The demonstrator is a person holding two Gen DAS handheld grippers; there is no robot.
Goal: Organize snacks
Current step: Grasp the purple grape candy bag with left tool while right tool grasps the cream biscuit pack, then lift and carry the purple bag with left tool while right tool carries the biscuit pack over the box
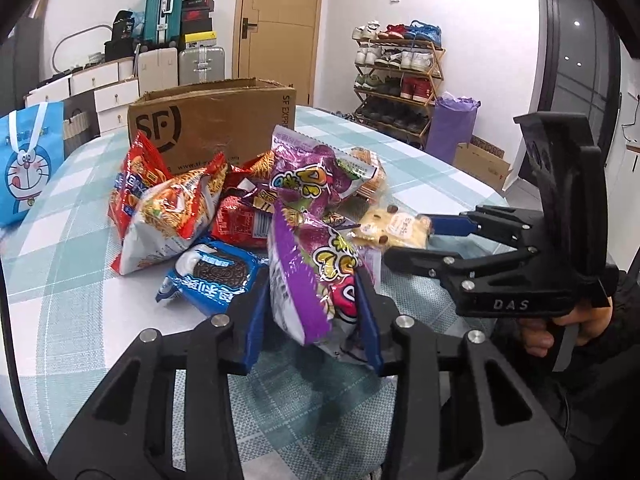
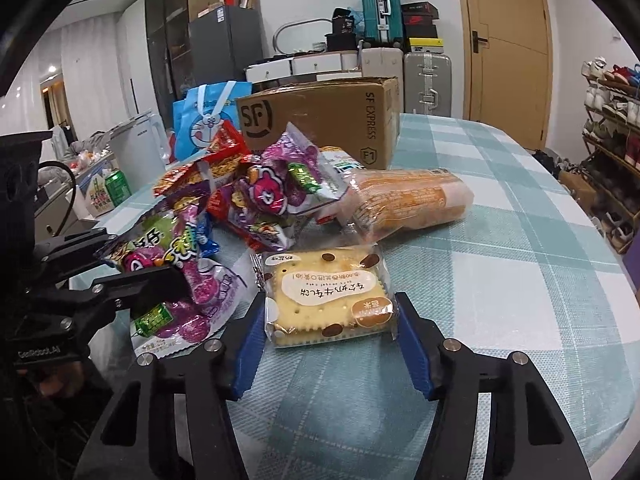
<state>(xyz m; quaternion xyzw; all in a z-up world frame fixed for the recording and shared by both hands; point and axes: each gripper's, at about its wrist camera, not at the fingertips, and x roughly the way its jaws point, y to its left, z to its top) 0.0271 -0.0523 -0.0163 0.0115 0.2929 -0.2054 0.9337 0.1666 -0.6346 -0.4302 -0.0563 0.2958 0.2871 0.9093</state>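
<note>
Left gripper (image 1: 316,312) was clamped on a purple candy bag (image 1: 312,276), both blue pads pressed against the bag's sides. The bag stood upright between the fingers, its lower edge near the checked tablecloth (image 1: 80,240); whether it touched the cloth could not be told. From the right wrist view the same purple candy bag (image 2: 180,276) sat at the left, pinched by the left gripper (image 2: 160,280).

Right gripper (image 2: 330,336) had its fingers on either side of a wrapped biscuit pack (image 2: 326,296). The pads were at the pack's edges, wrapper touching them on both sides; a firm clamp could not be confirmed, so grip state was noted as undetermined. The pack lay flat on the cloth. From the left wrist view the right gripper (image 1: 404,240) reached in from the right, with the biscuit pack (image 1: 392,228) at its tips.

The remaining snacks formed a heap beyond the grippers: red noodle bags (image 1: 168,208), a blue cookie pack (image 1: 212,272), a second purple bag (image 1: 308,172). A long orange bread pack (image 2: 408,200) lay just behind the biscuit pack. The cardboard box (image 1: 212,124) stood open-topped behind the heap. A blue cartoon bag (image 1: 28,164) stood at the table's far left edge.
</note>
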